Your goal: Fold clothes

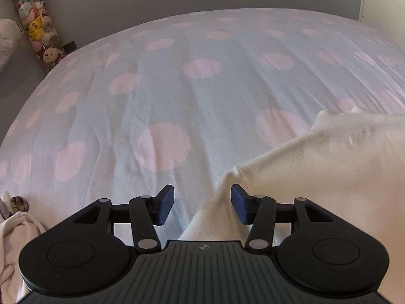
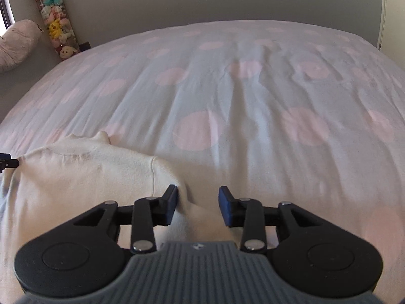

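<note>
Left gripper (image 1: 202,204): nearest in the left wrist view, over the near edge of the bed; its fingers (image 1: 167,202) are spread wide with nothing pinched. The right-hand finger touches or just overlaps a bunched corner of the garment; the left-hand one is over bare sheet.

Right gripper (image 2: 198,205): nearest in the right wrist view, also at the near edge of the bed; its fingers (image 2: 226,209) are spread apart and grip nothing. The left-hand finger sits against a raised fold of the garment, and cloth lies under the gap between the two.

Garment (image 1: 329,172): cream-white knit top, lying on the near part of the bed between the two grippers. In the left wrist view it fills the lower right, with a corner pulled up into a peak just beside the gripper. In the right wrist view (image 2: 83,167) it fills the lower left, showing a seam line and a small peak at its far edge. The tip of the other gripper shows at the left edge of that view, touching the cloth's corner.

Other clothes (image 1: 15,223): a pale pinkish heap at the near left corner of the bed, only partly in view.

Bed (image 1: 202,96): covered by a pale blue sheet with large pink dots, lightly creased; it runs to the far wall.

Pillow (image 2: 17,43): pinkish, beyond the far left edge of the bed.

Toy tube (image 1: 38,25): tall clear column packed with plush toys, leaning in the far left corner by the wall.
</note>
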